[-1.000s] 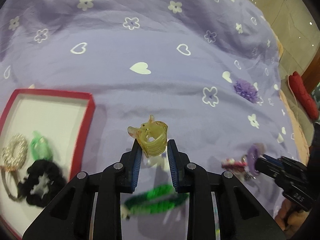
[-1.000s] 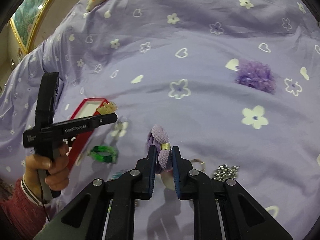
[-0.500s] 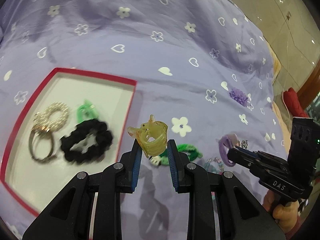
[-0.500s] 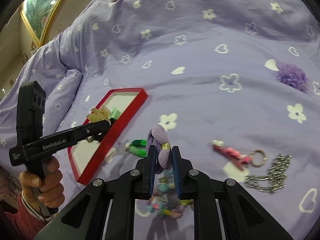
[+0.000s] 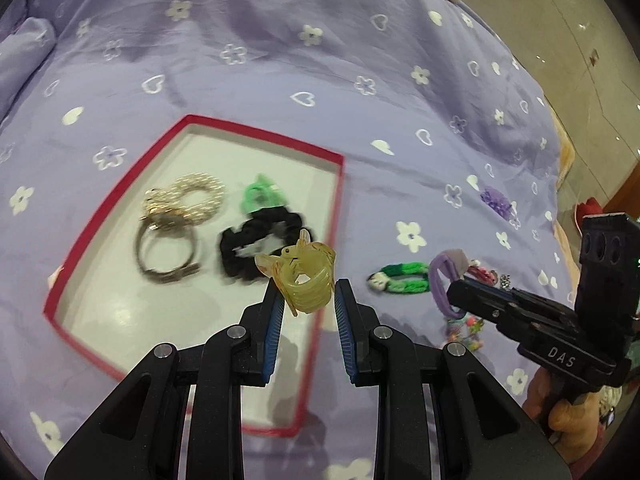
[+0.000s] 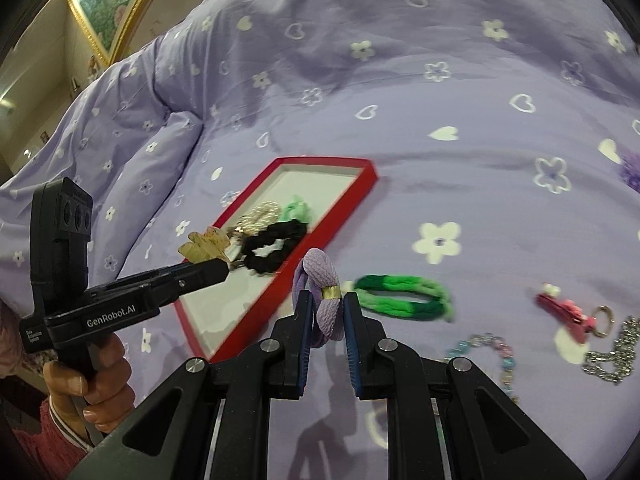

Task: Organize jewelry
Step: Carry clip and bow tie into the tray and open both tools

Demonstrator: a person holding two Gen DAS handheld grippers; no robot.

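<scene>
My left gripper is shut on a yellow hair claw and holds it above the right edge of the red-rimmed tray; it also shows in the right wrist view. The tray holds a pearl scrunchie, a metal bangle, a green clip and a black scrunchie. My right gripper is shut on a lilac hair tie, in the air just right of the tray; it also shows in the left wrist view.
On the purple bedspread right of the tray lie a green braided band, a pink clip with a key ring, a silver chain, a pastel bead bracelet and a purple pom-pom. The bed edge and floor are at right.
Both grippers have moved left toward the tray with their items still held. The left one now hangs over the tray's right edge; the right one is close beside it.
</scene>
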